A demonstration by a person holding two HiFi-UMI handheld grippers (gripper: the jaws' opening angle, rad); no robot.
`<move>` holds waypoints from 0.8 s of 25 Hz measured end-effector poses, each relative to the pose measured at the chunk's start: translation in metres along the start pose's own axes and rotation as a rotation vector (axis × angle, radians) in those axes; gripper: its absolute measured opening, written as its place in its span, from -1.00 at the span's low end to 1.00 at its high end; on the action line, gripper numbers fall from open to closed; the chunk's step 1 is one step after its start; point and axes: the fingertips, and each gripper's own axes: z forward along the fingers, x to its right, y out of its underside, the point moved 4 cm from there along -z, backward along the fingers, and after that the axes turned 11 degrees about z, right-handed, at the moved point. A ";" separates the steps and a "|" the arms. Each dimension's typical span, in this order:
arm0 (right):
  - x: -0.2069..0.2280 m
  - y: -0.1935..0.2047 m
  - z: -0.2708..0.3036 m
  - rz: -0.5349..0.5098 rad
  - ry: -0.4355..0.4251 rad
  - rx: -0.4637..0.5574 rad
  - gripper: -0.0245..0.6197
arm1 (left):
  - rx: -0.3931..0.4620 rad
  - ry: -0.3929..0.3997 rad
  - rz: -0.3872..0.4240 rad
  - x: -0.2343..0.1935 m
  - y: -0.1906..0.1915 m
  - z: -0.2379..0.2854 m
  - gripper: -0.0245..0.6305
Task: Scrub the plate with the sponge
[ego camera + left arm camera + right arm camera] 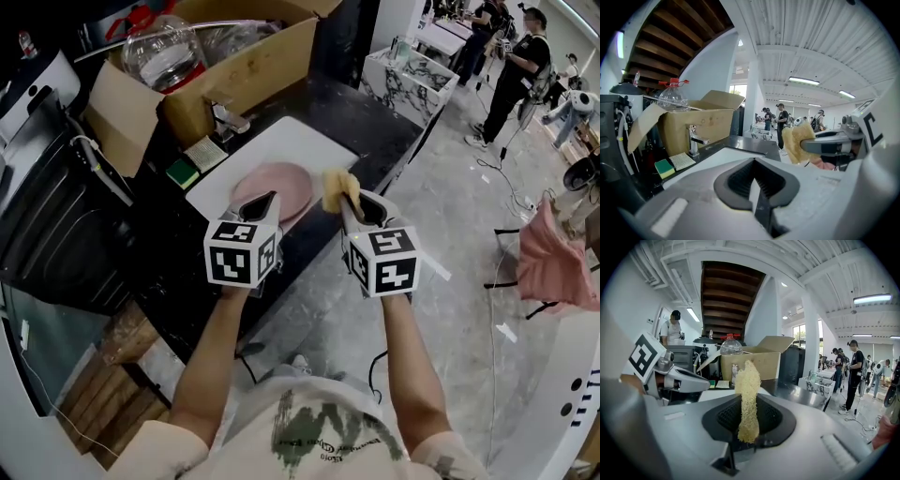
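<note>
A pink plate [281,186] lies flat on a white board [298,141] set on the dark counter. My left gripper [258,203] hovers over the plate's near edge, jaws shut with nothing between them [754,180]. My right gripper [353,204] is just right of the plate and is shut on a yellow fibrous sponge [337,187], which sticks up from its jaws [747,420]. In the left gripper view the sponge [797,143] shows at the right, held off the counter. The plate is hidden in both gripper views.
A faucet [225,120] stands behind the board, with a green-and-yellow sponge [182,172] and a pale pad [205,153] beside it. A cardboard box [253,66] holding a clear bottle [164,52] sits at the back. People stand far off at the right [516,66].
</note>
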 end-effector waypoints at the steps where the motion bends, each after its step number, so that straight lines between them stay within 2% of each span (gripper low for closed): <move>1: 0.000 -0.001 0.004 -0.004 -0.003 0.000 -0.74 | 0.001 -0.007 -0.004 -0.003 0.000 0.002 -0.92; 11: 0.007 -0.004 0.059 -0.036 -0.086 -0.002 -0.73 | -0.016 -0.134 -0.014 -0.032 0.011 0.027 -0.92; 20: 0.021 -0.022 0.137 -0.061 -0.273 -0.048 -0.73 | -0.066 -0.302 -0.087 -0.067 0.013 0.058 -0.92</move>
